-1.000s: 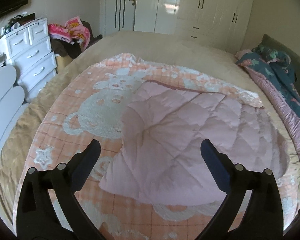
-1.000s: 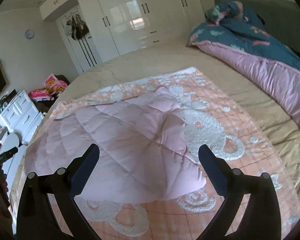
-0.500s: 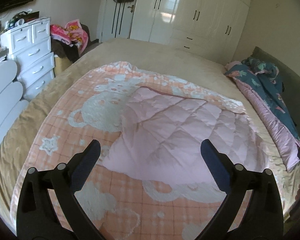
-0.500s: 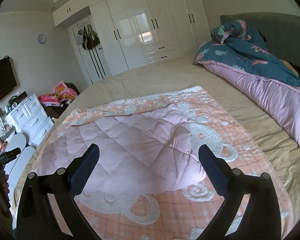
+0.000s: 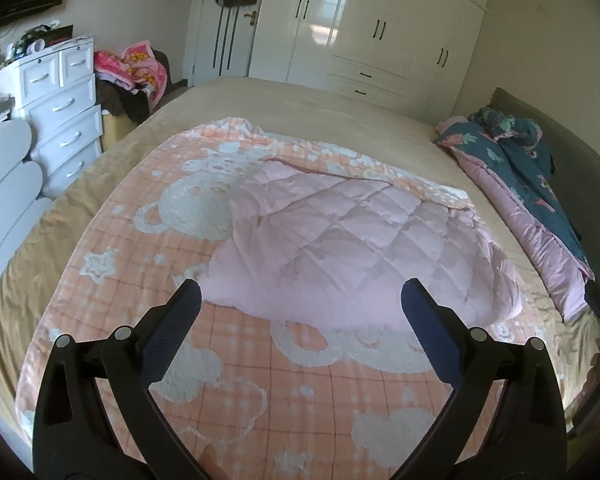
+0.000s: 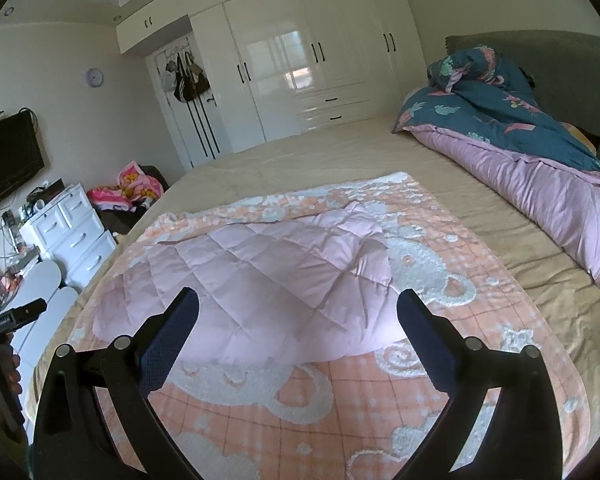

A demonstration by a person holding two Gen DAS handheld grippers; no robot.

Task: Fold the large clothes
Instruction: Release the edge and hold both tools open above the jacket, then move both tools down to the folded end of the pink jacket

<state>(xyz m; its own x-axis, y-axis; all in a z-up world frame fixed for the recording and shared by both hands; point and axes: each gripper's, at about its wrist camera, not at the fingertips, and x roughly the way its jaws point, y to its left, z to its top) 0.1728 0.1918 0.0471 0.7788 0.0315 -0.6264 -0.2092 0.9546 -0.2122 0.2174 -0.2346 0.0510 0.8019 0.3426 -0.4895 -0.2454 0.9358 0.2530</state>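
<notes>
A pink quilted garment (image 5: 340, 248) (image 6: 260, 280) lies folded in a flat heap on an orange and white patterned blanket (image 5: 260, 392) (image 6: 460, 248) spread over the bed. My left gripper (image 5: 300, 320) hangs open above the blanket, short of the garment's near edge, with nothing between its fingers. My right gripper (image 6: 298, 320) is open too, raised over the garment's near edge and holding nothing. The other gripper's tip (image 6: 16, 316) and a hand show at the left edge of the right wrist view.
A tan bed sheet (image 5: 320, 120) surrounds the blanket. A rolled teal and purple duvet (image 6: 540, 160) lies along the headboard side. White drawers (image 5: 60, 120) and a clothes pile (image 5: 132, 76) stand left of the bed. White wardrobes (image 6: 300, 72) line the far wall.
Both grippers have pulled back and risen from the garment, so it looks smaller and farther. Both stayed open and empty. The garment has not moved.
</notes>
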